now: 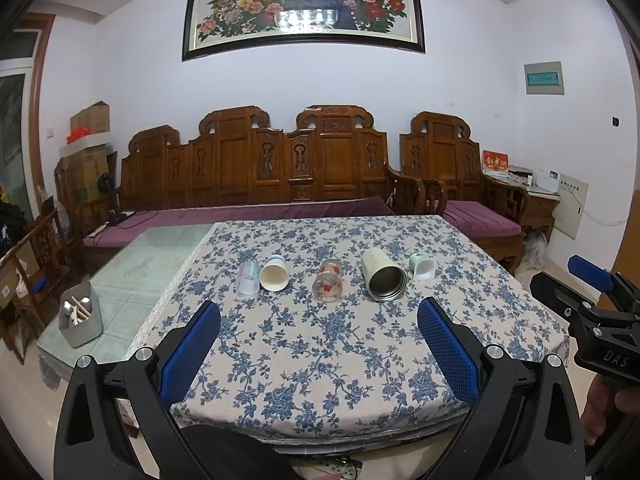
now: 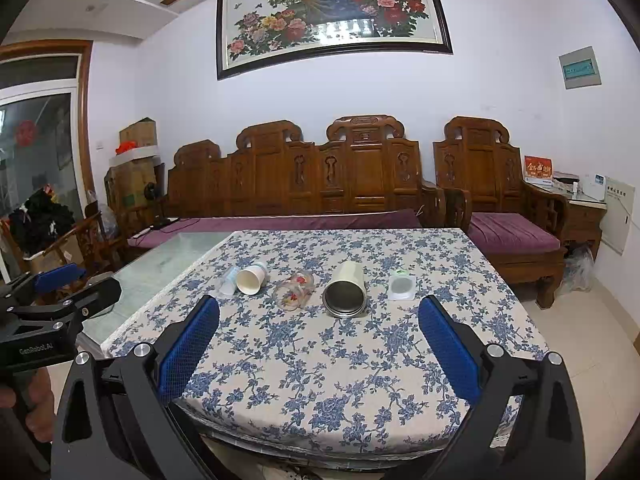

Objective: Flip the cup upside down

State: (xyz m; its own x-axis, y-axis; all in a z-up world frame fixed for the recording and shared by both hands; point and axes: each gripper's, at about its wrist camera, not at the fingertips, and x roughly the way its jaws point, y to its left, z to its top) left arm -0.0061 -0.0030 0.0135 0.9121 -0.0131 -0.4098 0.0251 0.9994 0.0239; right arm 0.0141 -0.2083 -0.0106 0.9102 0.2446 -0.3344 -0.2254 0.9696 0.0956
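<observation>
Cups: five lie on their sides in a row mid-tablecloth [image 1: 320, 360] — clear cup [image 1: 249, 278], paper cup [image 1: 274, 273], floral glass [image 1: 328, 281], steel tumbler [image 1: 383, 275], small white cup [image 1: 422, 266]. None inverted yet; your task looks unstarted. Left gripper [image 1: 319, 338] and right gripper [image 2: 319, 336] hover near the table's front edge, fingers spread wide, holding nothing.

Table [image 1: 120, 280] under floral cloth [image 1: 320, 360], five cups [image 1: 383, 279] lying sideways, utensil bin [image 1: 80, 316] on glass
</observation>
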